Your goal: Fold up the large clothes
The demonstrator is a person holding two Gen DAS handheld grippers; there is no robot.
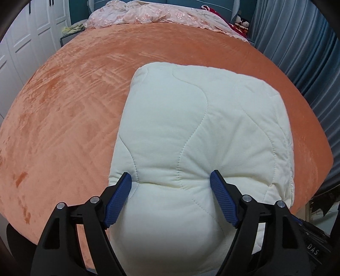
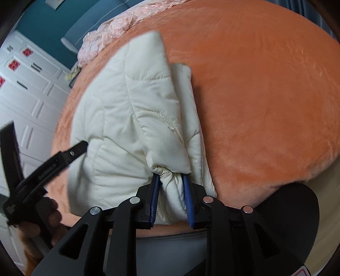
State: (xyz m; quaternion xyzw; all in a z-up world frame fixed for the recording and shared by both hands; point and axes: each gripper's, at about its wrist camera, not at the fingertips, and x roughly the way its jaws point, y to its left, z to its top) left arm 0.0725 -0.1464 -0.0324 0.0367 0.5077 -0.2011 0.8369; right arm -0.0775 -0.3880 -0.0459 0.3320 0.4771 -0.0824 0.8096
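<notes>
A cream quilted garment (image 1: 201, 127) lies folded into a thick bundle on the orange bed (image 1: 74, 106). My left gripper (image 1: 171, 180) has its blue pads pressed into the near edge of the bundle, pinching a thick fold between them. In the right wrist view the same garment (image 2: 127, 116) shows its layered right edge. My right gripper (image 2: 171, 180) is shut on a bunched corner of the garment near the bed's front edge. The left gripper (image 2: 82, 146) shows at the left of that view, pushed into the bundle's side.
A pink floral quilt (image 1: 159, 14) lies crumpled at the head of the bed. White wardrobe doors (image 1: 25, 42) stand to the left, blue curtains (image 1: 297, 42) to the right. Stuffed toys (image 1: 242, 22) sit at the far right corner.
</notes>
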